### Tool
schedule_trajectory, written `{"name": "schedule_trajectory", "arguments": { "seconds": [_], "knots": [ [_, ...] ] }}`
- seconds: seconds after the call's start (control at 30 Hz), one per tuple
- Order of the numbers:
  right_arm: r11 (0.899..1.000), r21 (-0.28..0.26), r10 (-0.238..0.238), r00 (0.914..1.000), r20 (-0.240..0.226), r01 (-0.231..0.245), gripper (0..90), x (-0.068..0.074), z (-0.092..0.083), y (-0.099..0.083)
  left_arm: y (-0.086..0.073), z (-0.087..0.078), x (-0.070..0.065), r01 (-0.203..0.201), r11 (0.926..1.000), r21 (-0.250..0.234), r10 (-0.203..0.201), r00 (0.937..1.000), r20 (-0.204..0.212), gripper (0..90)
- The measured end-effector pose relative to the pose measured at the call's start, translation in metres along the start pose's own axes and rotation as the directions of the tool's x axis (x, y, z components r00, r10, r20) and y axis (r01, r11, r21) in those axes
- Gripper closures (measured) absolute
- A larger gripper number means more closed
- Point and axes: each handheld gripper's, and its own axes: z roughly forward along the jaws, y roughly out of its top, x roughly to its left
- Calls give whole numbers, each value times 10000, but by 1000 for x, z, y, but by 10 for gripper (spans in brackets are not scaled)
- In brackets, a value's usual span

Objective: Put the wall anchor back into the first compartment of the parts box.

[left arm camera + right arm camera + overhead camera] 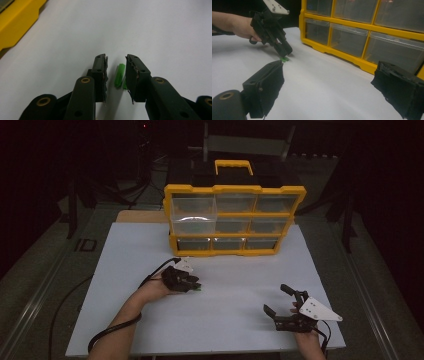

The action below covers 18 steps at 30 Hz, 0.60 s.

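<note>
Plug [119,75] lies between left gripper's [116,75] fingers [100,72].

Dim room, everything beyond the white table [150,320] sinks into near-black. Light falls from above, and there's a pale glare on the clear drawers of the yellow organizer [194,219]. Shadows under the hands stay soft and short. The close views look grainy, their near black jaws soft, slightly out of focus.
</note>
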Motion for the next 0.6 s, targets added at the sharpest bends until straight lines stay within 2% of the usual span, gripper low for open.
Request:
{"name": "schedule_trajectory", "arguments": {
  "seconds": [0.47, 0.53, 0.6],
  "knots": [
    [10000, 14, 17, 10000, 29, -17, 89, 0, 0, 0, 5, 7, 4, -105, 9987, 507, 103, 9999, 44, 789],
    [10000, 1, 50, 10000, 60, -50, 89, 0, 0, 0, 6, 7, 5, -105, 9984, 547, 98, 9999, 134, 833],
    [10000, -6, 53, 10000, 55, -53, 89, 0, 0, 0, 7, 6, 5, -189, 9977, 645, 170, 9994, 302, 839]
  ]
}}
